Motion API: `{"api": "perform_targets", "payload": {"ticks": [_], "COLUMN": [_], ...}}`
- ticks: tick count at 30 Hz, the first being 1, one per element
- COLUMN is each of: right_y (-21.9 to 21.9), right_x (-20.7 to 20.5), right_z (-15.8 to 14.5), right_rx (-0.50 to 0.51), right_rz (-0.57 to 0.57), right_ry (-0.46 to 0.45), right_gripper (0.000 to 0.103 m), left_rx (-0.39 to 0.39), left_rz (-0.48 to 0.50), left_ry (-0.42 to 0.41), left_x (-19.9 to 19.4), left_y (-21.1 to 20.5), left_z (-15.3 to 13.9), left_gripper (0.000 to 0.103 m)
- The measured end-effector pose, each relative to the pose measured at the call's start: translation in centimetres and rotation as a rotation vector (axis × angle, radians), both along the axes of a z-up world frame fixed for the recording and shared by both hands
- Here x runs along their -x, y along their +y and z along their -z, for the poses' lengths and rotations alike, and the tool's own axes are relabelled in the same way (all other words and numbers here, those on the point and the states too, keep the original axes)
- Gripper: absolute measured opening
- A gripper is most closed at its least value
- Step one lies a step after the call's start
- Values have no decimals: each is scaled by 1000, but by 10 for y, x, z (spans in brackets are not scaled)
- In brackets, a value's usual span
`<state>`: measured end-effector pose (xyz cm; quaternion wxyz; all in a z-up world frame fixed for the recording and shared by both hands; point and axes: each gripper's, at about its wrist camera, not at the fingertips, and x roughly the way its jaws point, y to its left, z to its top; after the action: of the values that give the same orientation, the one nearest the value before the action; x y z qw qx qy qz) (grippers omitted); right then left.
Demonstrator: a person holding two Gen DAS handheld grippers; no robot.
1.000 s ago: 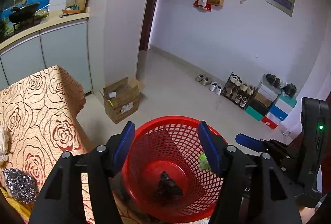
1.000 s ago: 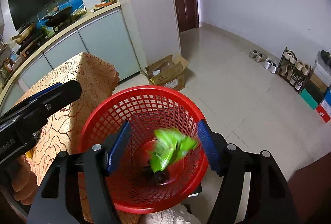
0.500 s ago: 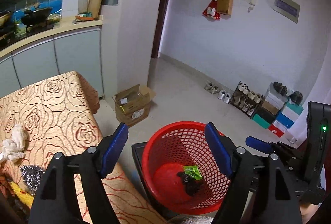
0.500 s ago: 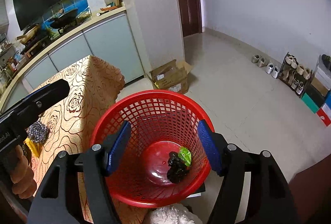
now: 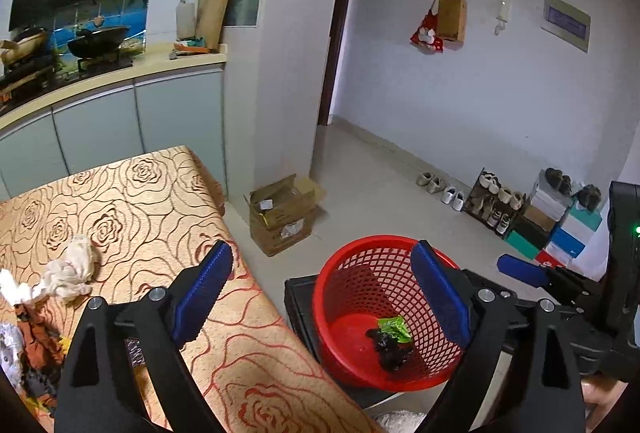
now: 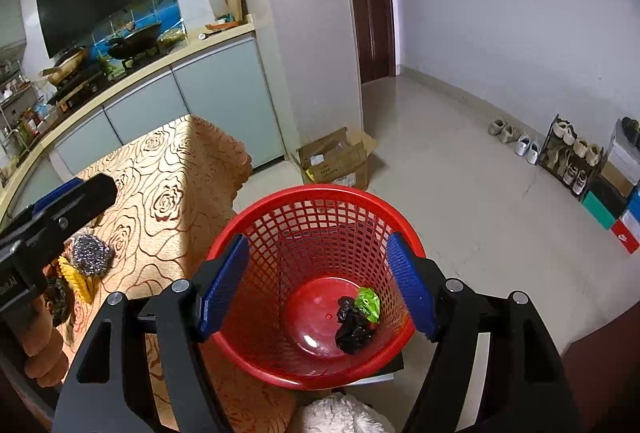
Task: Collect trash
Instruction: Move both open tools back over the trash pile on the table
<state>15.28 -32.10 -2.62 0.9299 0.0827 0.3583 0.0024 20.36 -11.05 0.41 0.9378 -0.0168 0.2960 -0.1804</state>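
Observation:
A red mesh basket point(image 5: 360, 261) point(image 6: 312, 193) stands beside the table. On its bottom lie a green wrapper point(image 5: 394, 325) point(image 6: 368, 303) and a black crumpled lump point(image 5: 386, 347) point(image 6: 354, 325). My left gripper point(image 5: 322, 249) hovers over the gap between table edge and basket, its jaws opening with nothing between them. My right gripper point(image 6: 317, 241) hangs open and empty above the basket. On the rose-patterned tablecloth point(image 5: 160, 201) lie a crumpled white tissue point(image 5: 72, 269), brown scraps point(image 5: 36, 329), a steel scourer point(image 6: 90, 253) and a yellow piece point(image 6: 78, 279).
The basket rests on a black stand point(image 5: 300, 297). A cardboard box point(image 5: 280, 213) sits on the floor by the wall corner. A shoe rack point(image 5: 496, 205) and stacked boxes line the right wall. A kitchen counter point(image 5: 120, 77) runs behind the table.
The green wrapper fell from between the right jaws and settled beside the black lump. My left gripper pulled back and leftward from over the basket, jaws widening, bringing the table's trash into view.

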Motion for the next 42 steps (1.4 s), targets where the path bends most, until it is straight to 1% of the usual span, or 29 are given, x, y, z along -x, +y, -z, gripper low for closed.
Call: {"api": "perform_targets", "payload": {"ticks": [8,9,10,11,16,29,37,42], "right_y": [19,22,26,31,54,121,159,178], "right_x": [5,5,6,8,9,11,10,9], "right_z": [-9,-10,-11,-12,-17,-21,-18,-14], "right_rx": [3,8,12,16,27,18,9,7], "right_rz": [-37,-42,-47,-53,-106,-252,-336,-378], "right_ry": [-28,-29,-35,-46,-65,-69,-57,-41], "right_gripper": [70,72,79,81,81,81,81,81], "left_rx": [-6,-9,-13,-21,-46,-65,-81,-94], "left_rz": [-71,-84,-93,-109,-188,-344,-483,-568], "left_ry": [-17,-19,-20,-23,-32,-28,-9,9], "left_x": [16,18,19,22,32,56,77,98], "left_y": [28,33,36,42,68,136,195,233], "left_z": [-1,-1,-1,-1,-2,-2,4,12], "left_gripper": [89,89,89,89,89,90,90,90]}}
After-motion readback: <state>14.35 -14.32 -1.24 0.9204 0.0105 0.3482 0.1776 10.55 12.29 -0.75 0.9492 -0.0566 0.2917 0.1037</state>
